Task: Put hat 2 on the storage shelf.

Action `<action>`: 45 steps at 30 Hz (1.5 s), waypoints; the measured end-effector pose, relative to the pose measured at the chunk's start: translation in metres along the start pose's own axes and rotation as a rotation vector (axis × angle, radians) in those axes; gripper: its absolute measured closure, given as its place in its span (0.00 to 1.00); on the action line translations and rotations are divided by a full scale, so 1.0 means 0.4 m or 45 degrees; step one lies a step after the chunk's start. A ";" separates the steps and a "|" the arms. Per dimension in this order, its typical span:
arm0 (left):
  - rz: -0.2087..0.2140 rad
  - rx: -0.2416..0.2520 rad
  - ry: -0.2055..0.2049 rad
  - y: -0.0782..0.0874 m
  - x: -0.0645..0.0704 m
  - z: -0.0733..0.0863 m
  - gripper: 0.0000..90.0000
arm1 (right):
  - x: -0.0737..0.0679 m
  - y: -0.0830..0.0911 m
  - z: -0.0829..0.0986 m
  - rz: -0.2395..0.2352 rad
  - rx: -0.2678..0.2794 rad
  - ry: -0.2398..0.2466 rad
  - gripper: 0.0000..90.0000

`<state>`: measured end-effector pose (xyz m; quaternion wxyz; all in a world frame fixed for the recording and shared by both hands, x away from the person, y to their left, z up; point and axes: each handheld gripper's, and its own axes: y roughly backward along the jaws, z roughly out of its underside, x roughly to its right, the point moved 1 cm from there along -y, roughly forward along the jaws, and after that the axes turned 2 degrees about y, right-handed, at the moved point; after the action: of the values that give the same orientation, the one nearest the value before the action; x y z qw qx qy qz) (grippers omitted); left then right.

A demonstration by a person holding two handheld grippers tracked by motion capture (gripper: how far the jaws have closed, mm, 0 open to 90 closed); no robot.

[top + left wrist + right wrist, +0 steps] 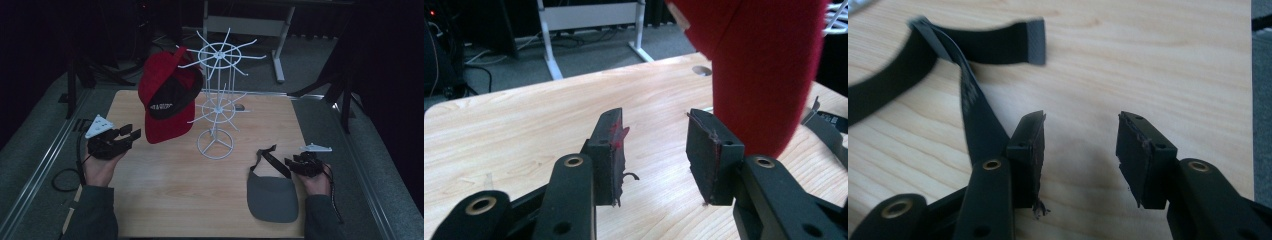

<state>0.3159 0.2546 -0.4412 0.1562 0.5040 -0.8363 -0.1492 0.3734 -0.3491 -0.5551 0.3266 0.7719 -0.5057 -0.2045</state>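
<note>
Two hats are in play, and I take the job to be hanging them on the rack. Largest first: the table (165, 200) carries a white wire rack (216, 107) near its middle, and a red cap (167, 97) already hangs from an upper prong on the rack's left side. My left hand-held gripper (127, 134) sits released just beside that cap's lower edge, jaws apart with nothing between them. The grey visor (272, 197) lies flat at the near right of the table, its black strap (973, 115) trailing up toward the rack. My right hand-held gripper (1080, 150) is also released, poised over bare wood just beside the strap. To do this well, I'd shift left and pinch the strap, not the brim, so the loop stays free for a prong. The strap's end looks blurred, so I can't tell whether it lies flat.
</note>
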 end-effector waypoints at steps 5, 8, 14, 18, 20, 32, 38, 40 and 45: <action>-0.002 -0.020 -0.005 -0.006 0.000 0.008 0.65 | -0.007 0.013 -0.038 -0.034 0.021 0.030 0.62; -0.003 -0.025 0.005 -0.014 0.002 0.016 0.63 | -0.013 0.017 -0.060 -0.068 0.037 0.043 0.63; -0.006 -0.042 0.014 -0.024 0.001 0.025 0.62 | -0.038 0.012 -0.098 -0.113 0.030 0.108 0.72; -0.008 -0.046 0.013 -0.025 0.001 0.028 0.62 | -0.058 0.004 -0.120 -0.144 0.012 0.165 0.76; -0.009 -0.046 0.014 -0.024 0.001 0.028 0.62 | -0.069 -0.002 -0.131 -0.155 0.004 0.197 0.76; -0.006 -0.056 0.024 -0.029 0.001 0.036 0.62 | -0.112 -0.046 -0.175 -0.205 -0.061 0.314 0.76; -0.004 -0.052 0.032 -0.027 0.000 0.038 0.61 | -0.132 -0.072 -0.188 -0.240 -0.126 0.375 0.77; -0.005 -0.052 0.036 -0.026 -0.002 0.038 0.61 | -0.136 -0.080 -0.187 -0.235 -0.152 0.393 0.78; -0.005 -0.053 0.039 -0.027 -0.003 0.038 0.61 | -0.147 -0.095 -0.179 -0.242 -0.211 0.445 0.80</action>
<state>0.3188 0.2521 -0.4595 0.1790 0.5045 -0.8295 -0.1593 0.4207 -0.2635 -0.5326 0.4508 0.8103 -0.3479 -0.1382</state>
